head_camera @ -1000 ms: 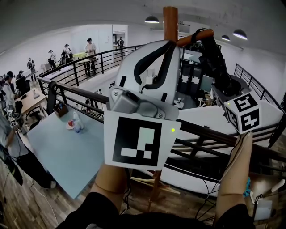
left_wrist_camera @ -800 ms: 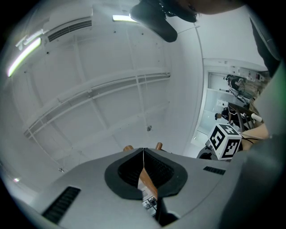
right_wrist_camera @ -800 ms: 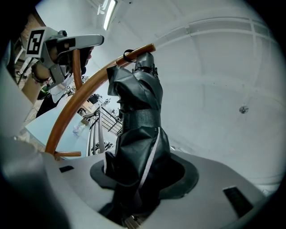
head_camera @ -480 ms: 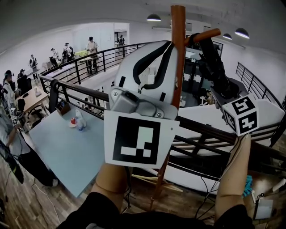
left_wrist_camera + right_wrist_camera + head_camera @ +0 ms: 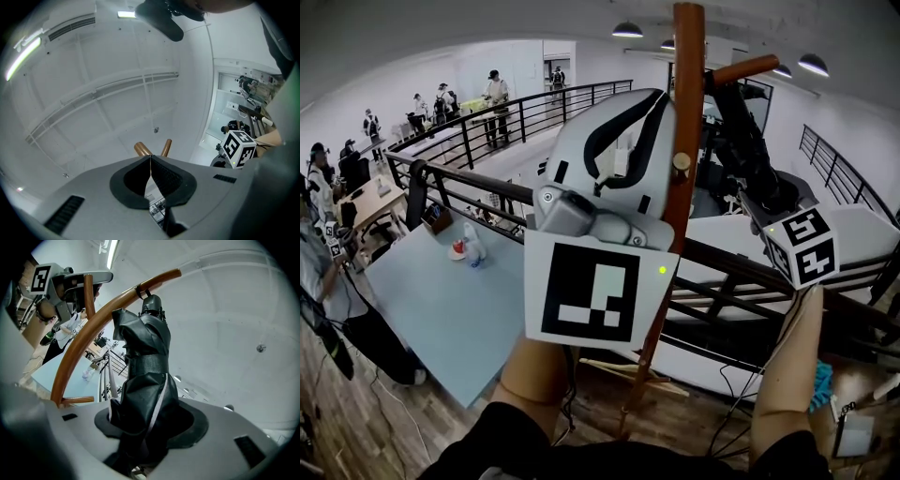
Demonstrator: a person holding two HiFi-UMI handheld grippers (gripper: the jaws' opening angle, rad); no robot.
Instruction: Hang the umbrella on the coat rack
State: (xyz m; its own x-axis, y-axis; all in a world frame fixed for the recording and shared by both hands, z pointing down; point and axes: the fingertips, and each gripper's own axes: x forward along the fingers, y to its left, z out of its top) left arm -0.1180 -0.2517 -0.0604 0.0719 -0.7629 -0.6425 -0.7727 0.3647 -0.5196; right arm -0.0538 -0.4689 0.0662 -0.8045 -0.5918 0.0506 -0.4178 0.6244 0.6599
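**Umbrella at the peg:** since a second ago the coat rack pole [image 5: 686,112] has slid rightward in the head view, and my right hand-held gripper [image 5: 143,432] has sunk slightly.

My right hand-held gripper is clamped on the folded black umbrella [image 5: 143,362], which points up at a wooden peg [image 5: 89,329] of the rack. The umbrella's strap loop [image 5: 140,290] sits round that peg near its tip. My left hand-held gripper [image 5: 150,159] is empty, with its jaws pressed together, raised just left of the pole.
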